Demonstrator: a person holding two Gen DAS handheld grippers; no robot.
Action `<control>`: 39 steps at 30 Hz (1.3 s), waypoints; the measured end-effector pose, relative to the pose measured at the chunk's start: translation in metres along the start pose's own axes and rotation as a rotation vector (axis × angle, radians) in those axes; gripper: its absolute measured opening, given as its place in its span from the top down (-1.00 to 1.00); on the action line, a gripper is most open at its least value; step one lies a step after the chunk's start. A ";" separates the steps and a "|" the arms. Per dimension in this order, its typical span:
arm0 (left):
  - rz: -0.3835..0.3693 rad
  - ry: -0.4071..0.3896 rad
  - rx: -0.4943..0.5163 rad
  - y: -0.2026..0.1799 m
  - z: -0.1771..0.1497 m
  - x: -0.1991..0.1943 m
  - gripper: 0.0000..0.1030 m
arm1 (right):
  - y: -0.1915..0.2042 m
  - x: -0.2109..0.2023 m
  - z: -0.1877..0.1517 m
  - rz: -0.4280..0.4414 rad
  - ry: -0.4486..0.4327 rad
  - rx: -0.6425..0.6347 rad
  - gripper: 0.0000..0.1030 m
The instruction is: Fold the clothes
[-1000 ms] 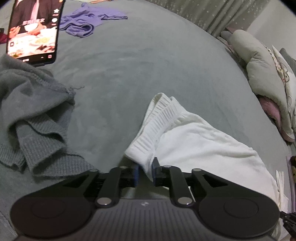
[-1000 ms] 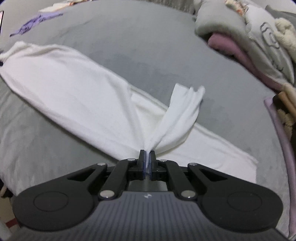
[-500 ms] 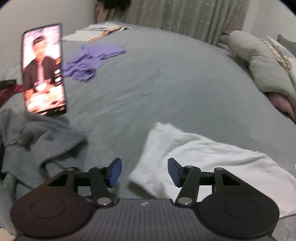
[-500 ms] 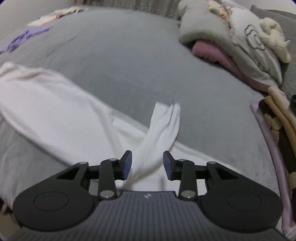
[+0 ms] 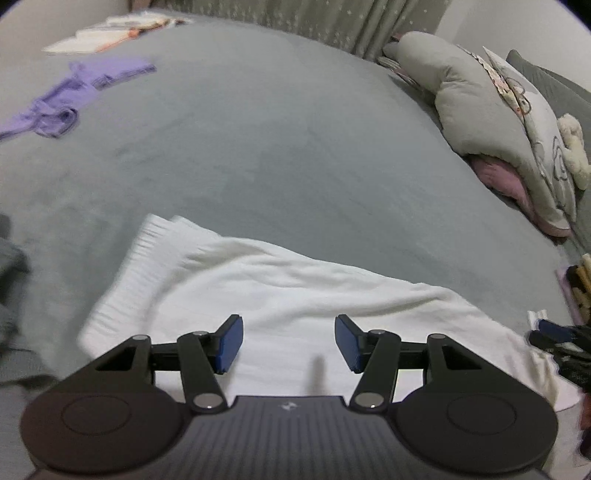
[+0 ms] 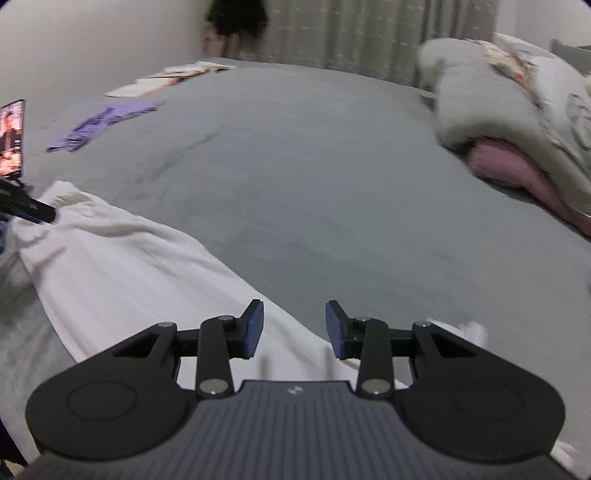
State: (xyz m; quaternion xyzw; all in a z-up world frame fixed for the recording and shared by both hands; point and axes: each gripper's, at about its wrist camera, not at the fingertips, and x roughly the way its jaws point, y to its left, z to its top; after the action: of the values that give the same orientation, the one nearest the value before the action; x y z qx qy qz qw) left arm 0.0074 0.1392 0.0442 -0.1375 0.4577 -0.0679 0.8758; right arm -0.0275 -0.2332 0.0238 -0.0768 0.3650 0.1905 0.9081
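Observation:
A white garment (image 5: 295, 291) lies stretched across the grey bed (image 5: 277, 147), its ribbed end (image 5: 125, 280) at the left. My left gripper (image 5: 288, 341) hovers open above the garment's near edge, nothing between its blue pads. In the right wrist view the same white garment (image 6: 122, 266) runs from the far left down under my right gripper (image 6: 294, 328), which is open and empty. The other gripper's black tip (image 6: 33, 208) shows over the garment's far end at the left edge.
A purple garment (image 5: 62, 99) lies at the far left of the bed, papers (image 5: 107, 33) beyond it. A dark grey knit (image 5: 11, 266) sits at the left edge. Pillows and folded bedding (image 5: 498, 122) pile up on the right. A lit phone (image 6: 13, 136) stands at the left.
Both grippers were shut on the white garment a second ago; they opened, let it drop onto the bed, and lifted back. The left view swung right, so the phone left it.

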 end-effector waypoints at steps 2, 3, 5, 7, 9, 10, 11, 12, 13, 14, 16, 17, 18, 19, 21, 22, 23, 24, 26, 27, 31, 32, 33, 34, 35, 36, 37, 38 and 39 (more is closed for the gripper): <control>-0.032 0.017 -0.024 -0.004 0.003 0.010 -0.25 | 0.006 0.011 0.005 0.047 -0.008 -0.031 0.24; -0.056 0.024 -0.035 -0.008 0.004 0.015 -0.33 | 0.009 0.016 0.008 0.068 -0.014 -0.045 0.24; -0.093 0.033 -0.054 -0.015 0.007 0.023 -0.48 | 0.013 0.027 0.013 0.112 -0.018 -0.070 0.24; -0.117 0.039 -0.062 -0.018 0.008 0.027 -0.56 | 0.017 0.040 0.018 0.167 -0.022 -0.091 0.24; -0.172 0.069 -0.090 -0.022 0.009 0.037 -0.57 | 0.017 0.052 0.020 0.223 -0.016 -0.087 0.24; -0.200 0.090 -0.112 -0.022 0.009 0.043 -0.57 | 0.017 0.057 0.020 0.240 -0.012 -0.083 0.24; -0.221 0.100 -0.130 -0.022 0.009 0.047 -0.57 | 0.017 0.061 0.021 0.247 -0.012 -0.083 0.24; -0.238 0.105 -0.146 -0.020 0.010 0.049 -0.57 | 0.018 0.064 0.021 0.250 -0.014 -0.085 0.24; -0.262 0.109 -0.165 -0.018 0.011 0.052 -0.57 | 0.017 0.067 0.023 0.257 -0.019 -0.086 0.24; -0.286 0.112 -0.185 -0.016 0.012 0.055 -0.57 | 0.016 0.070 0.024 0.268 -0.027 -0.081 0.23; -0.320 0.114 -0.213 -0.014 0.014 0.057 -0.57 | 0.014 0.075 0.027 0.289 -0.037 -0.065 0.23; -0.346 0.116 -0.231 -0.013 0.014 0.059 -0.57 | 0.013 0.077 0.027 0.297 -0.039 -0.060 0.23; -0.367 0.121 -0.248 -0.012 0.014 0.060 -0.57 | 0.012 0.078 0.028 0.305 -0.043 -0.056 0.23; -0.377 0.125 -0.256 -0.012 0.014 0.061 -0.57 | 0.012 0.080 0.029 0.317 -0.049 -0.053 0.23; -0.389 0.133 -0.268 -0.013 0.014 0.064 -0.57 | 0.010 0.083 0.029 0.348 -0.060 -0.029 0.23; -0.392 0.136 -0.272 -0.013 0.014 0.064 -0.57 | 0.007 0.085 0.029 0.374 -0.064 0.001 0.23; -0.399 0.139 -0.278 -0.013 0.014 0.065 -0.57 | 0.004 0.086 0.030 0.394 -0.066 0.031 0.23; -0.406 0.140 -0.284 -0.013 0.014 0.066 -0.57 | 0.002 0.087 0.030 0.401 -0.066 0.046 0.23; -0.422 0.143 -0.298 -0.013 0.014 0.066 -0.57 | 0.001 0.088 0.030 0.398 -0.068 0.051 0.24; -0.431 0.145 -0.306 -0.013 0.014 0.066 -0.57 | 0.004 0.089 0.031 0.401 -0.067 0.047 0.28; -0.459 0.150 -0.338 -0.013 0.014 0.070 -0.56 | 0.014 0.083 0.037 0.431 -0.067 0.021 0.85; -0.466 0.151 -0.346 -0.013 0.014 0.070 -0.53 | 0.016 0.078 0.039 0.442 -0.073 0.012 0.90; -0.479 0.154 -0.355 -0.012 0.013 0.071 -0.47 | 0.017 0.074 0.040 0.450 -0.079 0.008 0.92; -0.492 0.158 -0.358 -0.012 0.013 0.070 -0.30 | 0.019 0.070 0.041 0.459 -0.085 0.004 0.93; -0.502 0.161 -0.359 -0.011 0.012 0.070 -0.24 | 0.020 0.066 0.042 0.470 -0.088 -0.003 0.94; -0.521 0.166 -0.359 -0.011 0.012 0.069 -0.20 | 0.022 0.062 0.042 0.483 -0.090 -0.011 0.94; -0.532 0.170 -0.356 -0.011 0.012 0.068 -0.20 | 0.024 0.058 0.042 0.496 -0.091 -0.020 0.94; -0.535 0.170 -0.352 -0.011 0.011 0.067 -0.19 | 0.026 0.053 0.041 0.514 -0.087 -0.031 0.95; -0.538 0.171 -0.341 -0.011 0.011 0.066 -0.16 | 0.028 0.050 0.040 0.531 -0.079 -0.045 0.95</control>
State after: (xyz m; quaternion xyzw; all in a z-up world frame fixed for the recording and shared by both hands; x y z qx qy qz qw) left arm 0.0540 0.1143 0.0022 -0.3921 0.4815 -0.2305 0.7492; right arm 0.0200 -0.1818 0.0179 0.0089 0.3323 0.4328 0.8380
